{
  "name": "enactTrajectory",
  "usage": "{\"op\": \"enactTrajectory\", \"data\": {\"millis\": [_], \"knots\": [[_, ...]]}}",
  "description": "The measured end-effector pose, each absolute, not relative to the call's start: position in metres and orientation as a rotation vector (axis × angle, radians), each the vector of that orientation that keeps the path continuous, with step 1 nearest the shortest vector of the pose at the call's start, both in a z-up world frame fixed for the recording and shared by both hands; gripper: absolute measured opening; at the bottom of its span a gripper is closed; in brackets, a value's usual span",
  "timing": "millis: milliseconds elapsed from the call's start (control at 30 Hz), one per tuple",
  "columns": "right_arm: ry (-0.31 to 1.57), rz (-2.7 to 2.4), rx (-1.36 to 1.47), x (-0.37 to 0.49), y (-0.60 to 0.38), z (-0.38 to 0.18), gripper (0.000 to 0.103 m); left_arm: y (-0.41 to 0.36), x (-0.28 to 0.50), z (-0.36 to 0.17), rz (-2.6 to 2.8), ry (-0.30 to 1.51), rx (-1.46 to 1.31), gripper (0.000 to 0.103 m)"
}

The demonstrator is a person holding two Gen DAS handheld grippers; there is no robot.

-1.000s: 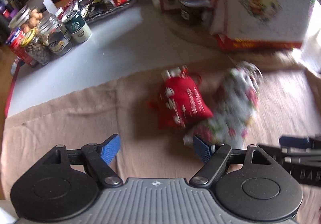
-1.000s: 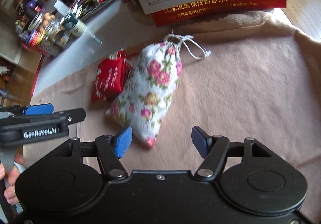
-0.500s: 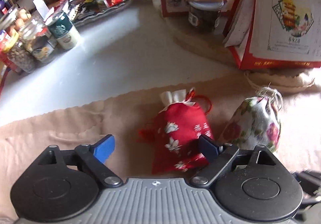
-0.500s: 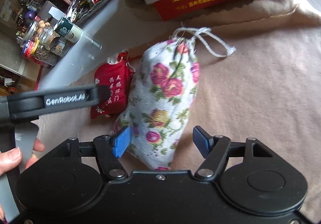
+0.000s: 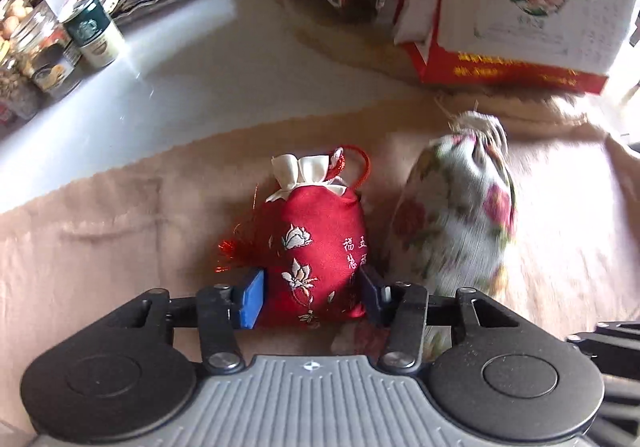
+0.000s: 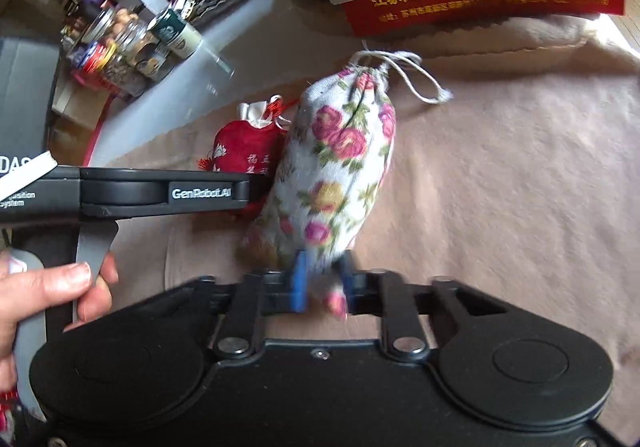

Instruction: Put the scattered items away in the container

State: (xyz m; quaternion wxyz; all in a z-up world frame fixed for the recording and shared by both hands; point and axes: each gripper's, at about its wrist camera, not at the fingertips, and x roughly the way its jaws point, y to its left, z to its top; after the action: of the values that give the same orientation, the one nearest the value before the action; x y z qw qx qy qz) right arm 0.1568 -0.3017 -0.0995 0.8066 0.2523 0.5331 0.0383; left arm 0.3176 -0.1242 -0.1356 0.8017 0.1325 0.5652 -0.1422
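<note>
Closing on the red pouch (image 5: 316, 259), the left tool (image 5: 310, 295) has dropped; the right tool (image 6: 323, 283), open before, now pinches the floral bag (image 6: 340, 167) beside it.

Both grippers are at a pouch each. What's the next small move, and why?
Probably finish the left grip, then lift both. The left gripper has its jaws closing around the red pouch, pads at its sides. The right gripper is already shut on the bottom corner of the floral pouch. Both pouches lie on the beige cloth; no container is clearly in view.
</note>
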Motion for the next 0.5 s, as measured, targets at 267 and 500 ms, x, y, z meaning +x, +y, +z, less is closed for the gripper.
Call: {"op": "enactTrajectory", "data": {"millis": [267,500], "knots": [[1.121,0.031,0.553,0.129,-0.315,-0.083,0.024,-0.096,0.262,-0.129,-0.291,1.269,0.314,0.05],[1.075,-0.046,0.485,0.176,-0.294,-0.077,0.079,-0.075,0.209,-0.136,-0.334,1.319,0.34,0.05]]}}
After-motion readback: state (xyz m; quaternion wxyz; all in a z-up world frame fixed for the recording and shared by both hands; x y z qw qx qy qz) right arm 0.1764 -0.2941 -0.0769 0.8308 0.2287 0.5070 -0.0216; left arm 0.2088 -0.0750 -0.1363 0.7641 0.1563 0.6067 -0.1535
